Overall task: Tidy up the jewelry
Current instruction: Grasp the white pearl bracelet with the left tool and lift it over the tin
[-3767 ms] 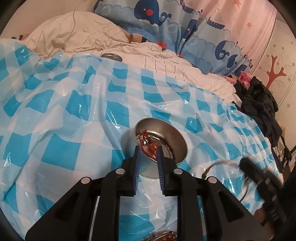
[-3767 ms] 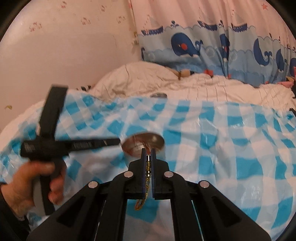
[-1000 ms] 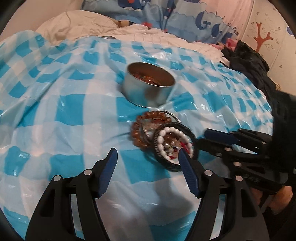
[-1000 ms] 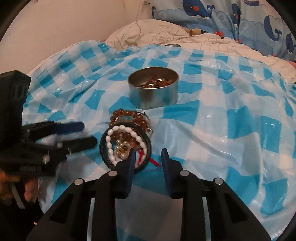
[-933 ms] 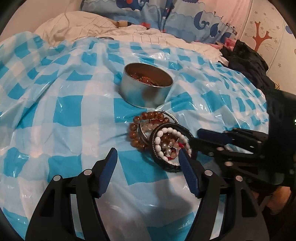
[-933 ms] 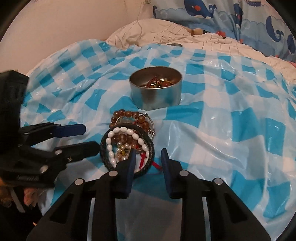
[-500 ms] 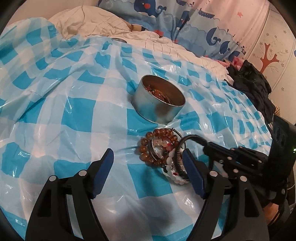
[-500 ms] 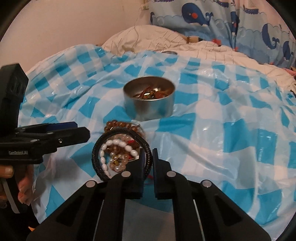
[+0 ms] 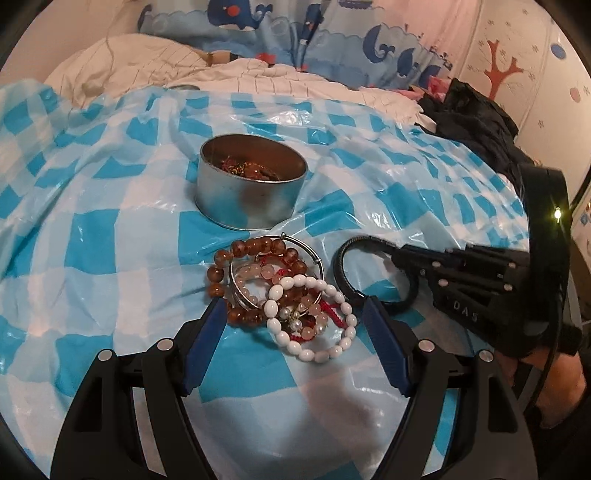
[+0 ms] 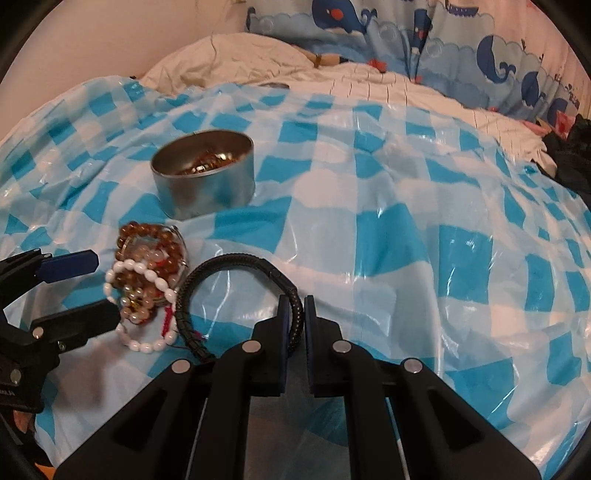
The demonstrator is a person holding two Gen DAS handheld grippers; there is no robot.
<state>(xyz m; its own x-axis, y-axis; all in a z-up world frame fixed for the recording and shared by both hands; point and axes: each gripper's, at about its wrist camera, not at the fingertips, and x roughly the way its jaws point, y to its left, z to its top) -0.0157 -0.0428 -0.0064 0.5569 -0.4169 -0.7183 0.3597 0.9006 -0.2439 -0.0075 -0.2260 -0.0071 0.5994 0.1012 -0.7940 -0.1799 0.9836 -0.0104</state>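
Note:
A round metal tin [image 9: 251, 192] with jewelry inside stands on the blue checked plastic sheet [image 9: 110, 236]; it also shows in the right wrist view [image 10: 205, 173]. In front of it lies a pile of bead bracelets [image 9: 280, 291]: amber beads, a white bead bracelet [image 10: 140, 314], pink beads, a metal bangle. My left gripper [image 9: 293, 339] is open, straddling the near side of the pile. My right gripper [image 10: 295, 317] is shut on a black braided bracelet [image 10: 236, 266], held just right of the pile [image 9: 351, 269].
White bedding [image 9: 258, 79] and a whale-print curtain [image 9: 295, 33] lie beyond the sheet. Dark clothes [image 9: 476, 118] are heaped at the far right. A small metal lid [image 10: 273, 85] sits at the sheet's far edge.
My right gripper has shut on the black bracelet and pulled it off the pile to the right. My left gripper stayed open and moved closer to the pile.

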